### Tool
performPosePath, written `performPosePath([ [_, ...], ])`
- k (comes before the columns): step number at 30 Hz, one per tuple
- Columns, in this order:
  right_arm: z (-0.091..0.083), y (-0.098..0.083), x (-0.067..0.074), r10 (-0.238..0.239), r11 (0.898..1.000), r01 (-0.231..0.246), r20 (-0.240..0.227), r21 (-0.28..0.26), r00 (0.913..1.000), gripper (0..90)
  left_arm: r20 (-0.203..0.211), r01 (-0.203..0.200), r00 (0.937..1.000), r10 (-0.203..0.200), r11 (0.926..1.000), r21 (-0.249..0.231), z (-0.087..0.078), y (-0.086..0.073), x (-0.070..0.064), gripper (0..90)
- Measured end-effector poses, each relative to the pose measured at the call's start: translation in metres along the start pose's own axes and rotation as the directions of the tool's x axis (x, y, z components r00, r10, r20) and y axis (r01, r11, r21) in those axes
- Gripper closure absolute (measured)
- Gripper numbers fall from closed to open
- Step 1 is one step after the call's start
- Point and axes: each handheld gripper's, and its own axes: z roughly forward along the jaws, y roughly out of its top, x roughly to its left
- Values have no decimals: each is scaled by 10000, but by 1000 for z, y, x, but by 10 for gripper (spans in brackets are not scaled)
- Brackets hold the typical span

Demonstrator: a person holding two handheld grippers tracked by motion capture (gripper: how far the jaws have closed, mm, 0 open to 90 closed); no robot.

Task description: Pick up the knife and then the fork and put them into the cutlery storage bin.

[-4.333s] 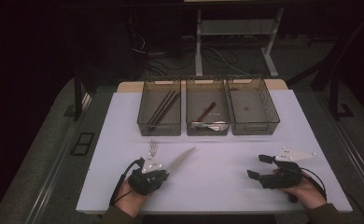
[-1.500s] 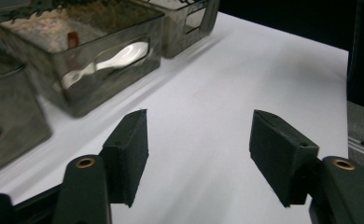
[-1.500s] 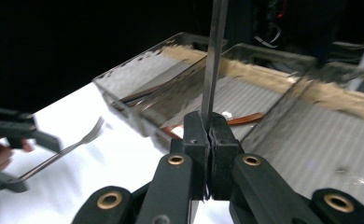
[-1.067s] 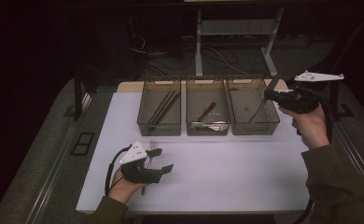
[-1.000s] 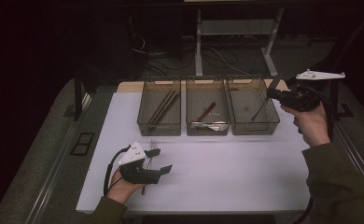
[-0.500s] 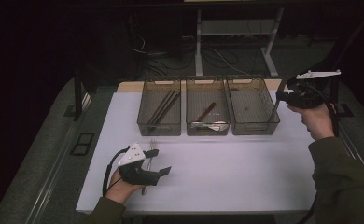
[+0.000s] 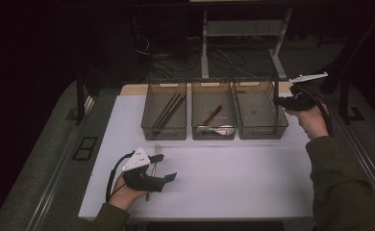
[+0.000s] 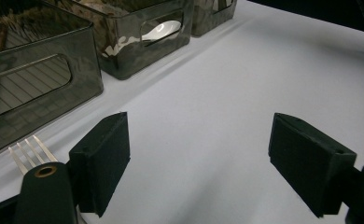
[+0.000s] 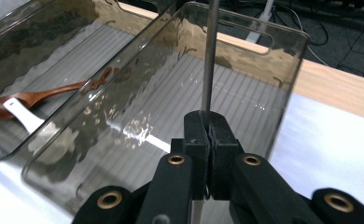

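My right gripper [image 9: 207, 140] is clamped on a thin metal utensil [image 9: 209, 60], standing upright above the right bin [image 7: 261, 126] near the table's far right corner. I judge this the drop-off: lower, then release. My left gripper [image 7: 160, 167], jaws apart, straddles the fork [image 8: 28, 151] near the front left edge.

Three smoked plastic bins sit in a row at the back of the white mat [image 7: 253, 178]. Left bin [image 7: 164, 111]: dark chopsticks [image 7: 168, 109]. Middle bin [image 7: 213, 111]: a wooden spoon [image 9: 45, 97] lying across a white spoon [image 8: 164, 29] (both flat). Cables [image 7: 233, 57] on the floor behind.
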Motion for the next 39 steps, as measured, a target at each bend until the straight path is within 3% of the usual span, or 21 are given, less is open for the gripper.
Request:
performPosePath([
  [6, 25, 8, 3, -170, 9998, 170, -9, 142, 9999, 872, 73, -22, 10000, 22, 10000, 39, 1, 0, -1, 195],
  [15, 59, 8, 4, 66, 9943, -74, 76, 1068, 9999, 862, 257, -57, 9997, 55, 9999, 110, 4, 1, -2, 192],
  [19, 69, 4, 5, 216, 9897, -213, -10, 1412, 9998, 739, 264, -27, 9996, 24, 9999, 106, 4, 1, -2, 191],
  [22, 66, 4, 6, 325, 9903, -309, -97, 1353, 9994, 652, 215, 3, 9998, -7, 9999, 155, 4, 0, -2, 191],
  [26, 54, 2, 7, 552, 9944, -489, -659, 933, 9963, 519, 109, 45, 9999, -47, 9997, 227, 3, 0, -1, 191],
  [29, 40, -2, 13, 286, 9991, -260, -780, 347, 9965, 409, -12, 84, 10000, -84, 9996, 269, 3, 0, 0, 194],
  [34, 14, -11, 22, 200, 9977, -272, -1154, -613, 9931, 326, -202, 171, 9997, -165, 9994, 306, 2, 0, 2, 202],
  [39, -7, -25, 34, -70, 9942, -52, -1124, -1072, 9936, 226, -414, 266, 9988, -248, 9988, 417, 0, -1, 4, 206],
])
